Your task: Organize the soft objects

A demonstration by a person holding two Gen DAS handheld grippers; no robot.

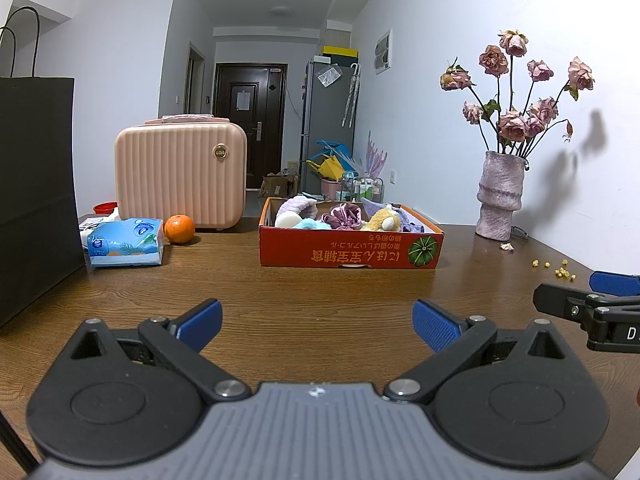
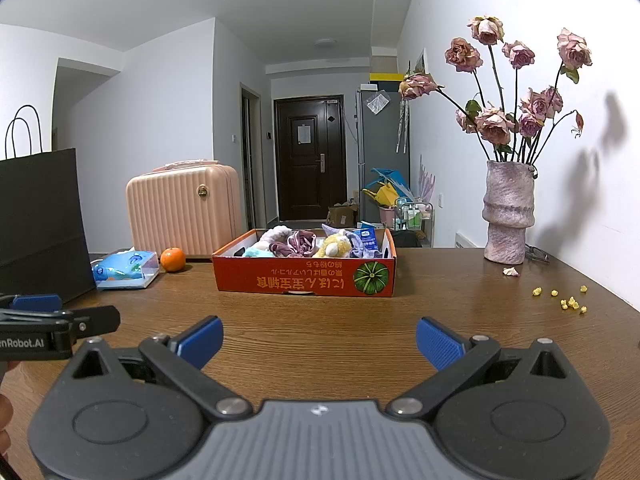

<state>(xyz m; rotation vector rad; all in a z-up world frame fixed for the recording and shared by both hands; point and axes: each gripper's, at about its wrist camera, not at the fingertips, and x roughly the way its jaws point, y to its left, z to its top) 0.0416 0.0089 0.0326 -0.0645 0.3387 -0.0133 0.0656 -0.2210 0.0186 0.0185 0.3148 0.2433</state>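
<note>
Standing near the wooden table (image 1: 320, 280), I'd judge the sorting nearly finished: every soft thing I can spot already lies inside the orange cardboard box (image 1: 348, 250), and no loose fabric shows on the bare tabletop. Piled in there are a satiny mauve scrunchie (image 1: 346, 216), a fuzzy yellow plush toy (image 1: 384, 218), a lilac terry headband (image 1: 300, 205) and a smooth white puff (image 1: 288, 220). Both tools hover low over the wood, well short of the box. The left gripper (image 1: 318, 326) has its ribbed blue pads spread wide, holding nothing; the right gripper (image 2: 320, 344) is likewise splayed and empty. A hard-shelled, ribbed pink case (image 1: 180, 172) stands behind the table, a glossy orange (image 1: 179, 229) beside it.
</note>
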